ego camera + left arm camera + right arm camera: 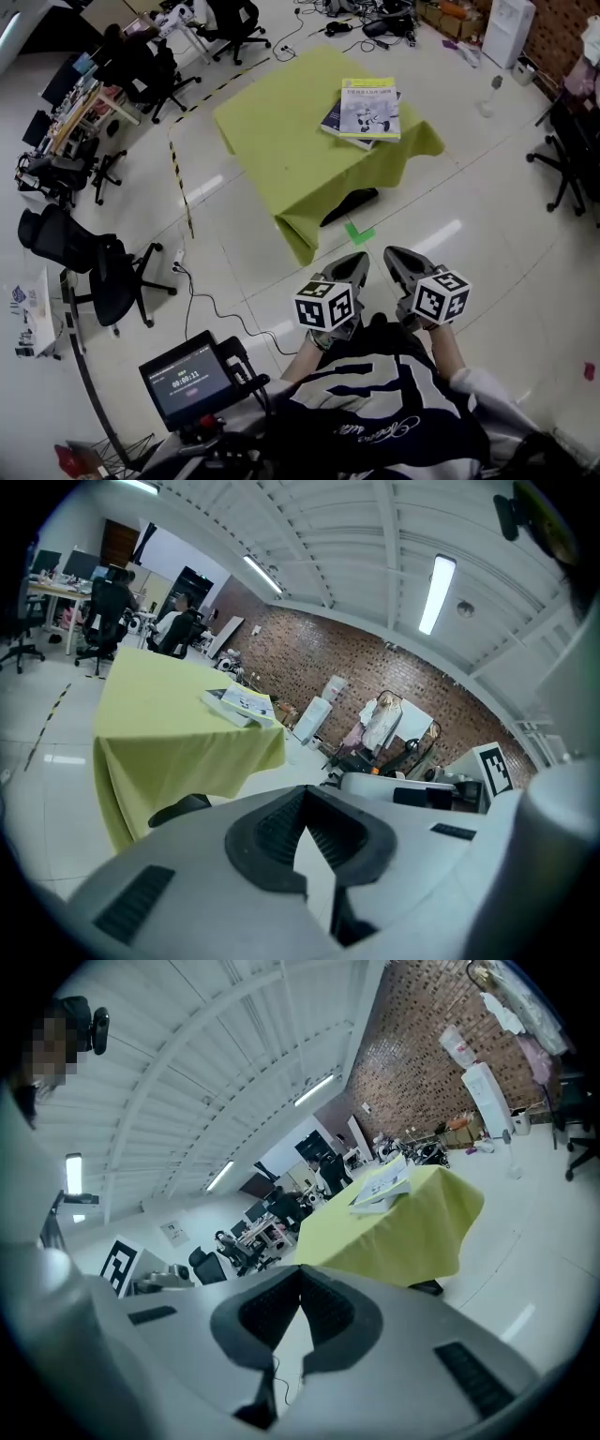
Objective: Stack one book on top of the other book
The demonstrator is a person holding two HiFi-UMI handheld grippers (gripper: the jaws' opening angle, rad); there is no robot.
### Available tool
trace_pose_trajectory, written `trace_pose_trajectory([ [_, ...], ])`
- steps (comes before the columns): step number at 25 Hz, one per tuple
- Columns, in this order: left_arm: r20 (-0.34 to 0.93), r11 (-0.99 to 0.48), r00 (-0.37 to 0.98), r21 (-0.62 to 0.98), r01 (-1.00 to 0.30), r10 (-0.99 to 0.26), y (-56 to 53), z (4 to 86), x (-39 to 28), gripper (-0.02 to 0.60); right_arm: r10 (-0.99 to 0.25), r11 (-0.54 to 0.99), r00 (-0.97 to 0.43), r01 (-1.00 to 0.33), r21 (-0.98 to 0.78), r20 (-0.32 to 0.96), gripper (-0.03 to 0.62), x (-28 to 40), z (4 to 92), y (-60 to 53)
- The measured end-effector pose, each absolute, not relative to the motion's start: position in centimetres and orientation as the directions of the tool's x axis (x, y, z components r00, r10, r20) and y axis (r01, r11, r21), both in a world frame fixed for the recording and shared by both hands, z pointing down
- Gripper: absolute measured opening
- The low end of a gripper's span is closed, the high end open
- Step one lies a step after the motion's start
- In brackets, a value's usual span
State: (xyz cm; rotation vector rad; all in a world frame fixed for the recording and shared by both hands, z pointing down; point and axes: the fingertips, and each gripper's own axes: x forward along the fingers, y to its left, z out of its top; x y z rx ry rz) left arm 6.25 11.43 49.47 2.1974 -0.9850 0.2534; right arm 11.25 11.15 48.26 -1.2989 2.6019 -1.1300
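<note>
Two books lie stacked on the yellow-green table: a white and yellow book rests on a dark-covered book near the table's far right corner. The stack also shows in the left gripper view as the books and in the right gripper view as the books. Both grippers are pulled back close to the person's body, well short of the table. My left gripper is shut and holds nothing. My right gripper is shut and holds nothing too.
Black office chairs stand at the left, with desks beyond. A screen on a stand sits at the lower left, its cable trailing over the tiled floor. A green tape mark and a dark table foot lie in front of the table.
</note>
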Motion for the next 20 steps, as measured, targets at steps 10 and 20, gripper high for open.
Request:
trace_pose_trajectory([
  [10,0.441,-0.45,0.638,0.463,-0.764,-0.631,14.7,47.6,4.5,0.005,-0.672,0.429,-0.698,-0.64,-0.638,0.248,-0.003,9.3,47.8,15.0],
  [20,0.438,-0.495,0.663,0.443,-0.747,-0.608,16.0,46.9,2.6,0.005,-0.697,0.424,-0.678,-0.652,-0.629,0.232,-0.003,6.8,46.7,16.6],
])
